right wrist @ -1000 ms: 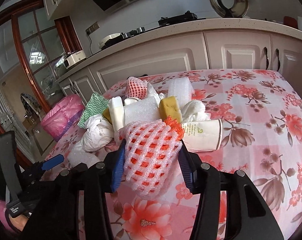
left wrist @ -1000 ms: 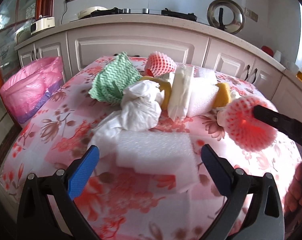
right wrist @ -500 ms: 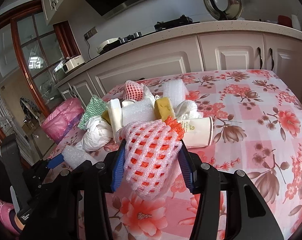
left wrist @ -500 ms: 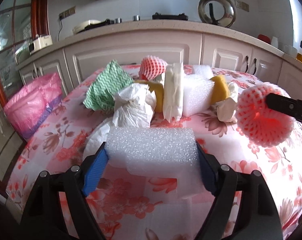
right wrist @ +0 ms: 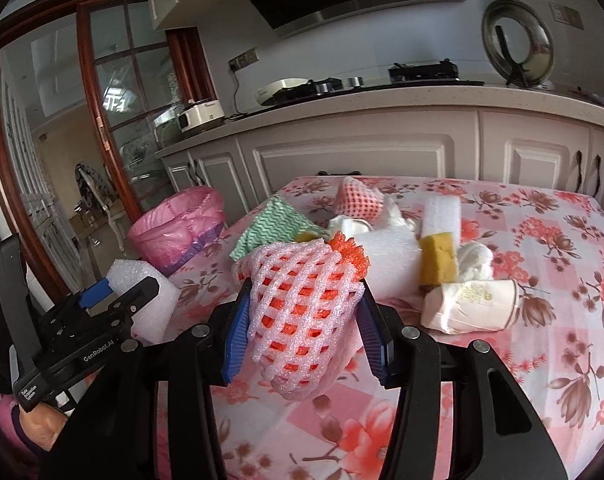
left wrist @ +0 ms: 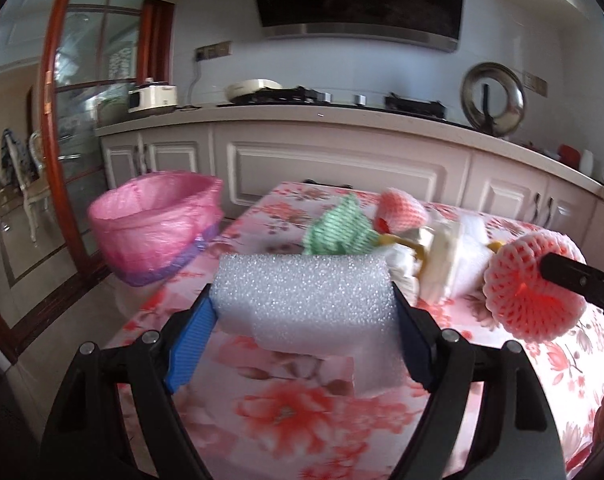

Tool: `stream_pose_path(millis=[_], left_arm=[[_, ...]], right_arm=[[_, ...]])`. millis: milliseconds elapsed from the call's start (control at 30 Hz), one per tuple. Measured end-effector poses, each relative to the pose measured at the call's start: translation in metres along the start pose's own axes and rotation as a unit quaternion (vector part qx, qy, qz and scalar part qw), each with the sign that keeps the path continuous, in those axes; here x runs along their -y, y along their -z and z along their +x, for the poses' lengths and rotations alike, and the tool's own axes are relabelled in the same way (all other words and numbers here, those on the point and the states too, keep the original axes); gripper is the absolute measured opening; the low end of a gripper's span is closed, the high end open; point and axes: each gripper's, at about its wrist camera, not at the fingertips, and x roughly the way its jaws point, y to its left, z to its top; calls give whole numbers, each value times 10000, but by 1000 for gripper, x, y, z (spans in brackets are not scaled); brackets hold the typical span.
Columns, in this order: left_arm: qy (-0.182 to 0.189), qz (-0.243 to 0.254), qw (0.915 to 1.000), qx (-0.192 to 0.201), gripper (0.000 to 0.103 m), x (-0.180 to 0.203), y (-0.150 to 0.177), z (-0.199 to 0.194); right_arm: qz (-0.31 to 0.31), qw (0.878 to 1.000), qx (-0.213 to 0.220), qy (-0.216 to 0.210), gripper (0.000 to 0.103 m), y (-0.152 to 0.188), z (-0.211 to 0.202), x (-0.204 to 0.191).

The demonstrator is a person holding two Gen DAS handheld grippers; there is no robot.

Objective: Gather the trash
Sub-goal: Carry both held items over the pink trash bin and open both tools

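Note:
My left gripper [left wrist: 302, 316] is shut on a white foam block [left wrist: 305, 296] and holds it above the floral table [left wrist: 286, 408]; this block also shows in the right wrist view [right wrist: 142, 300]. My right gripper [right wrist: 302, 328] is shut on a pink foam fruit net [right wrist: 298, 312], which shows at the right of the left wrist view [left wrist: 529, 284]. A bin lined with a pink bag [left wrist: 158, 224] stands on the floor left of the table [right wrist: 178, 232]. A trash pile lies mid-table: green cloth [right wrist: 274, 228], another pink net [right wrist: 357, 200], yellow sponge [right wrist: 437, 258], paper cup [right wrist: 473, 306].
White kitchen cabinets [left wrist: 341, 168] and a counter with a stove run behind the table. A glass door with a wooden frame [left wrist: 58, 120] stands at the left. The table's left edge [left wrist: 230, 232] is next to the bin.
My left gripper closed on the white foam block, lifted it off the table and turned left toward the pink bin. My right gripper rose a little, still holding the net.

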Motion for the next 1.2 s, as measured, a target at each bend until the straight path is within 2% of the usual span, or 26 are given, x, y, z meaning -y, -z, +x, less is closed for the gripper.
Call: stream_pose_path(millis=[167,300,633,867,1033,1200], left_arm=[[-318,-263,9991,69,79,-45,-8,-5],[-688,-286,9970,217,79,-75,-17,-2],[-1370,-522,9889,228,79,-166,-61,32],[-1420,-567,9880,205,79,-215,-96,78],[-1214,-801,9894,-31,79,-254,-115,126],[-1203,-832,9890,-203,79,-278,-129,166]], right_arm=[[-391,9987,-92,-321,48,-14,25,-41],[-667,9959,-145,-589,48,-32,54,-70],[-1029,9876,-334,-1134,48,-77,142,-128],[-1052,9842,-502,-1331,49,-111,212,-161],[-993,9833,-553,-1422,49,-140,263,-177],[-1022,9810,-589,-1541,50,-157,305,-198]])
